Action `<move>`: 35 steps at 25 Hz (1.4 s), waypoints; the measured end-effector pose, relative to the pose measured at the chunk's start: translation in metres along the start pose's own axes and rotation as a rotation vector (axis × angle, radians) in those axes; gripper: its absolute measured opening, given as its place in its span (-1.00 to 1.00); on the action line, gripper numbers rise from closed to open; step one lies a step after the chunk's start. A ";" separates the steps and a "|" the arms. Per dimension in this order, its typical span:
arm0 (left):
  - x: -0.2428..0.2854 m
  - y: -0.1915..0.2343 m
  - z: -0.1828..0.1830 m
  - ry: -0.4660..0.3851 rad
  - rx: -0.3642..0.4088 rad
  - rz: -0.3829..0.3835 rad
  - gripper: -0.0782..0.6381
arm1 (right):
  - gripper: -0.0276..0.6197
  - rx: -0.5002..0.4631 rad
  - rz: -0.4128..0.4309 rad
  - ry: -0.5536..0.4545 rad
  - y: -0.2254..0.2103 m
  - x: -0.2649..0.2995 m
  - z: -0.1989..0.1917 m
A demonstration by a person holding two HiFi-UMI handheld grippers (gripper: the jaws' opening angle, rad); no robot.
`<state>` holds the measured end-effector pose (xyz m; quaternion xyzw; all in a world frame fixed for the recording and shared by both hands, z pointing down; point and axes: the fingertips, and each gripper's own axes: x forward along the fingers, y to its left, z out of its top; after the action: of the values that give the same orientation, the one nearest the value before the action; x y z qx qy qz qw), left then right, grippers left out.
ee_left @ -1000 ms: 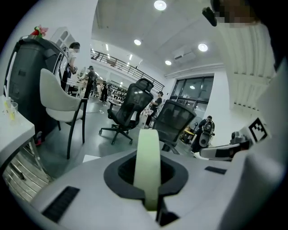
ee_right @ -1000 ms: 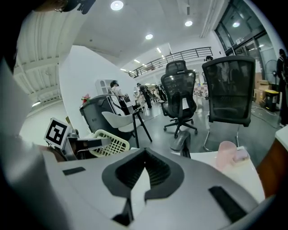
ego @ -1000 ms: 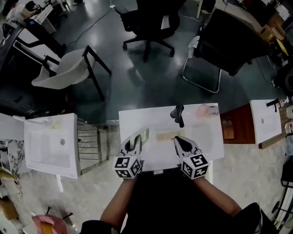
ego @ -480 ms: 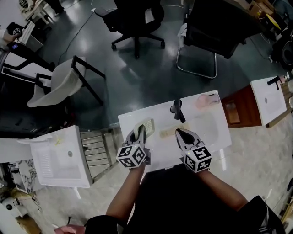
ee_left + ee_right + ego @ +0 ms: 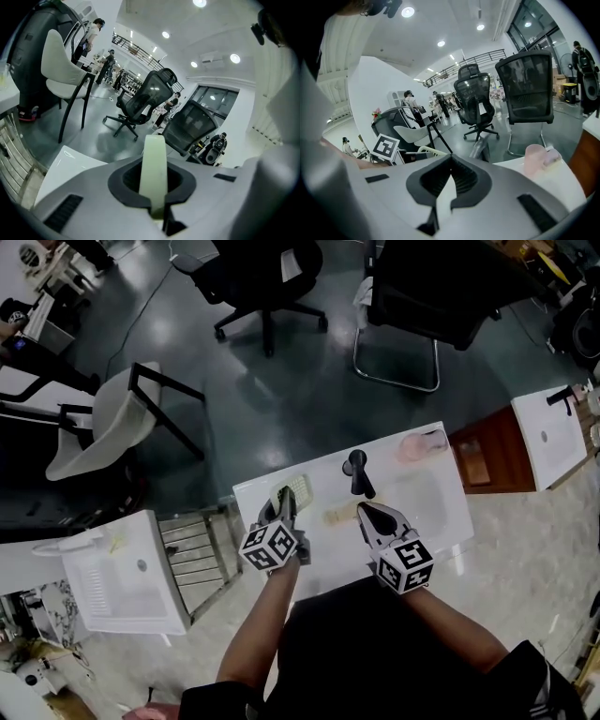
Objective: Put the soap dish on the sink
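Observation:
In the head view my left gripper (image 5: 284, 509) is shut on the pale green soap dish (image 5: 293, 490) and holds it over the far left part of the white sink (image 5: 441, 512). The left gripper view shows the soap dish (image 5: 154, 164) edge-on and upright, pinched between the jaws, above the sink top (image 5: 65, 164). My right gripper (image 5: 366, 512) is shut with nothing in it. It hovers over the basin just in front of the black faucet (image 5: 358, 471). In the right gripper view the jaws of the right gripper (image 5: 450, 158) meet at the tip.
A pink object (image 5: 418, 445) lies at the sink's far right corner, and a pale yellowish piece (image 5: 339, 516) lies in the basin. Another white sink (image 5: 122, 568) stands at the left and a brown cabinet (image 5: 483, 465) at the right. Chairs (image 5: 267, 282) stand on the dark floor beyond.
My left gripper has carried the soap dish away from me and lower, toward the sink's far left corner. The right gripper has edged forward over the basin.

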<state>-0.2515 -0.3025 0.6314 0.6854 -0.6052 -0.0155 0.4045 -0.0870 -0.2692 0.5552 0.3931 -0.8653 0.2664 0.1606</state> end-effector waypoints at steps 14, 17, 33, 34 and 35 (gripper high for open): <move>0.054 0.025 -0.038 0.012 -0.138 -0.010 -0.72 | -0.92 0.009 0.001 0.060 -0.022 0.004 -0.015; 0.064 0.028 -0.048 0.029 -0.187 -0.021 -0.72 | -0.92 0.035 -0.001 0.070 -0.025 -0.002 -0.023; 0.093 0.040 -0.069 0.111 -0.234 0.008 -0.72 | -0.92 0.045 -0.071 0.062 -0.055 -0.027 -0.026; 0.093 0.040 -0.070 0.114 -0.230 0.010 -0.72 | -0.92 0.043 -0.070 0.064 -0.054 -0.027 -0.027; 0.093 0.041 -0.070 0.115 -0.225 0.013 -0.72 | -0.92 0.041 -0.070 0.067 -0.055 -0.028 -0.027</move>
<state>-0.2247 -0.3407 0.7454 0.6314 -0.5800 -0.0411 0.5130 -0.0256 -0.2667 0.5817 0.4170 -0.8397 0.2911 0.1905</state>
